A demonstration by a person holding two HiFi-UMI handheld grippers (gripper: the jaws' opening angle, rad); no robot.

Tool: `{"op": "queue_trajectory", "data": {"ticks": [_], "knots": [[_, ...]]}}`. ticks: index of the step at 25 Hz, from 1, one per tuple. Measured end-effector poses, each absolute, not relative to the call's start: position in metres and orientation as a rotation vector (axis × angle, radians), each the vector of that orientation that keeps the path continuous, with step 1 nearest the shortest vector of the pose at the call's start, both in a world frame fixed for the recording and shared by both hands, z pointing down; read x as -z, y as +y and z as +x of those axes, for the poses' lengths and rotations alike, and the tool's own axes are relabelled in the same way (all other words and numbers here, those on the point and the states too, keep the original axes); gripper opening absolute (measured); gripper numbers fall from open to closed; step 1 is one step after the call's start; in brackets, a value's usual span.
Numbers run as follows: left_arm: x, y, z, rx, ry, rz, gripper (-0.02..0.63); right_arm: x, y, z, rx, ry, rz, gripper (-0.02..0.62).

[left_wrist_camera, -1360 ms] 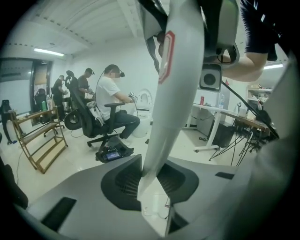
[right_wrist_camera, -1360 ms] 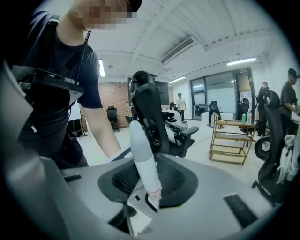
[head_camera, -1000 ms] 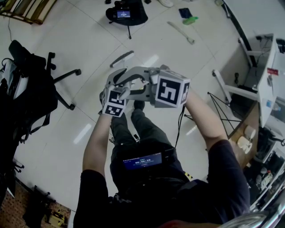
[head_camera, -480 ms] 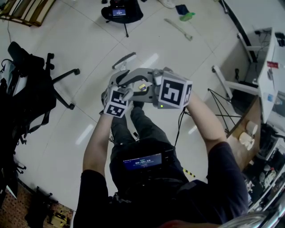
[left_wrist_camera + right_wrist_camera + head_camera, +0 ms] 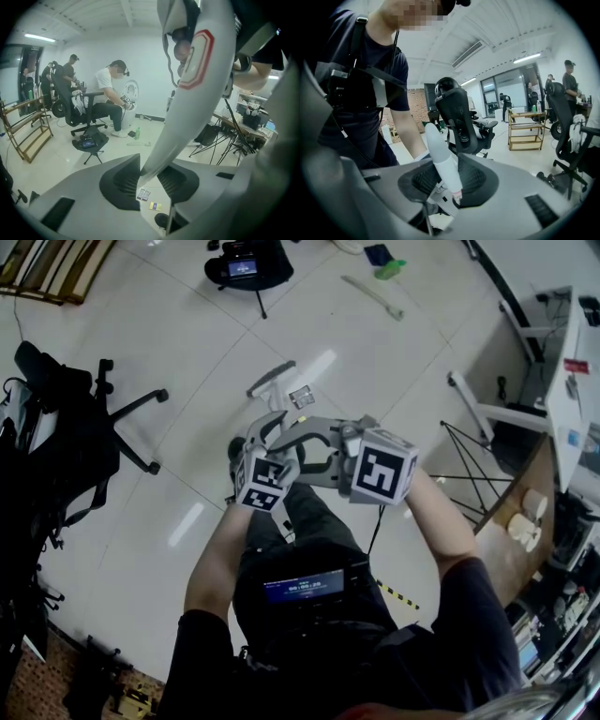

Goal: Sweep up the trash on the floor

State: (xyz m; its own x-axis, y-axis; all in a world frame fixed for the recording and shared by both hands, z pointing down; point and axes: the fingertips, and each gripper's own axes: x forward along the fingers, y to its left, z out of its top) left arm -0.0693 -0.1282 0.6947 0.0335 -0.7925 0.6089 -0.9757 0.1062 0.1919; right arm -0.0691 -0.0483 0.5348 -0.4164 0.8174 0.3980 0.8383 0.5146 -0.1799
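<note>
Left gripper view: the left gripper (image 5: 150, 180) has its jaws pinching the tip of a white handle (image 5: 197, 84), which runs up and right out of frame. Right gripper view: the right gripper (image 5: 449, 180) jaws are clamped on a second, tapered handle (image 5: 440, 154) near its lower end. Can't tell which is broom and which is pan.

Trash: a dark wrapper (image 5: 143, 194) and a yellow scrap (image 5: 154, 206) lie flat on the floor (image 5: 187, 352), just past the left jaws at lower centre of that view. In the head view the wrapper sits just above the grippers, mid-frame, beside a grey bar (image 5: 272, 379) that may be a tool head.

Further out: chair (image 5: 122, 418) at left edge, tripod (image 5: 246, 263) top centre, green bottle (image 5: 389, 270) top right.

Risks, my read:
- The left grip is at the very tip, so the handle could twist or slip out under sweep load.
- Flat, light scraps may skate ahead of the stroke or slide under a pan lip.
- A wide stroke could clip the chair legs.
</note>
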Motion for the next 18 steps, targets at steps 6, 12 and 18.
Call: {"op": "queue_trajectory", "data": {"ticks": [6, 12, 18], "knots": [[-0.69, -0.124, -0.044, -0.414, -1.754, 1.767, 0.1, -0.532, -0.042, -0.048, 0.06, -2.334, -1.332, 0.138], [-0.687, -0.113, -0.039, -0.392, -1.753, 1.779, 0.1, -0.53, -0.029, -0.048, 0.066, -2.338, -1.309, 0.138], [-0.682, -0.112, -0.071, -0.405, -1.767, 1.829, 0.094, -0.523, -0.031, -0.09, 0.099, -2.431, -1.185, 0.135]]}}
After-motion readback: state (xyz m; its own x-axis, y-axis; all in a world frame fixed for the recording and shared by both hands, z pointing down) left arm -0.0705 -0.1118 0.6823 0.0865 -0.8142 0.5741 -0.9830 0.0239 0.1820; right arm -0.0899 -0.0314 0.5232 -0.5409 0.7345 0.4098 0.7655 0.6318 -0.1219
